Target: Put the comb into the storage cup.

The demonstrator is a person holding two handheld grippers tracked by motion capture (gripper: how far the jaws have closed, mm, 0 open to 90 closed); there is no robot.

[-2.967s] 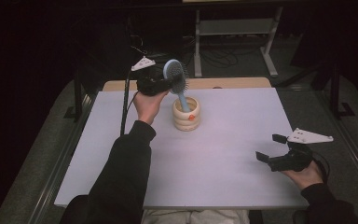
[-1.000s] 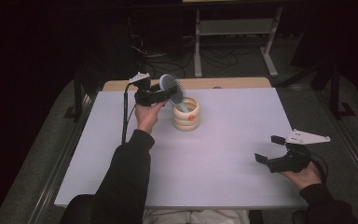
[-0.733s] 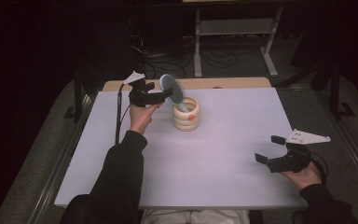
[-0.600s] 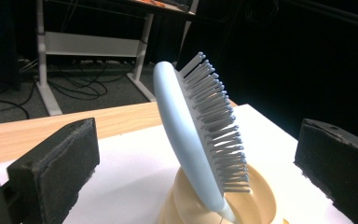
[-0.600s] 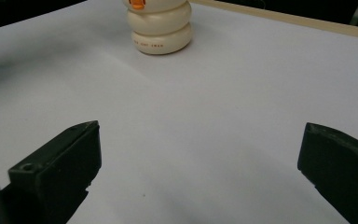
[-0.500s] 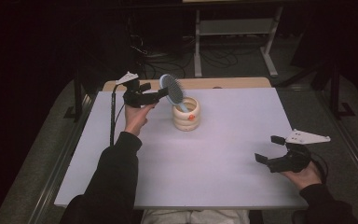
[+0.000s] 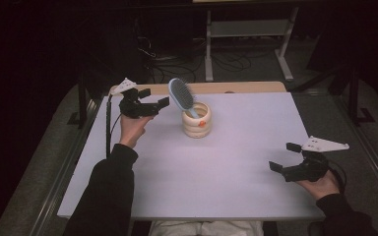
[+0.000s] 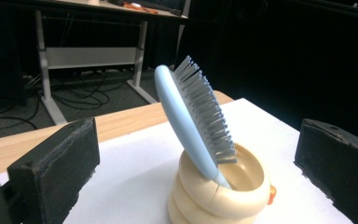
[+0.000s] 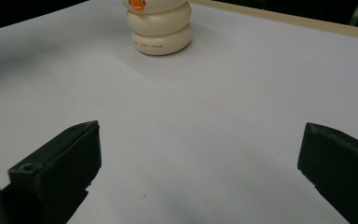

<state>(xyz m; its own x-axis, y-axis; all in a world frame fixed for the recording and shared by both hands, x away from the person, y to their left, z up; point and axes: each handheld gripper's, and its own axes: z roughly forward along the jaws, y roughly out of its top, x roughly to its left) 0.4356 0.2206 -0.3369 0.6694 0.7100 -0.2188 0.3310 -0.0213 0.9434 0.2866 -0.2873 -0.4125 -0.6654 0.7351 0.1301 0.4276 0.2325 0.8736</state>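
A light blue hairbrush (image 7: pixel 181 97) is seen standing handle-down in a cream ringed cup (image 7: pixel 197 120), its bristled head leaning out over the rim towards the left gripper (image 7: pixel 153 100). In the left gripper view the brush (image 8: pixel 193 123) and the cup (image 8: pixel 219 193) are framed between the two black jaws, ahead of them and clear of both; nothing is touched by either pad. The jaws are spread wide, having just been opening, and nothing is held in them. In the high view this gripper is held just beside the brush head, above the table (image 7: pixel 226 187), near its far left corner.

The right gripper (image 7: pixel 285 158) is held low over the near right part of the table, well apart from the cup. Its jaws are likewise spread wide with nothing between them but bare white surface. In the right gripper view the cup (image 9: pixel 159 28) is seen far ahead of the jaws, an orange mark on its side; the top of the cup is cut off by the frame.
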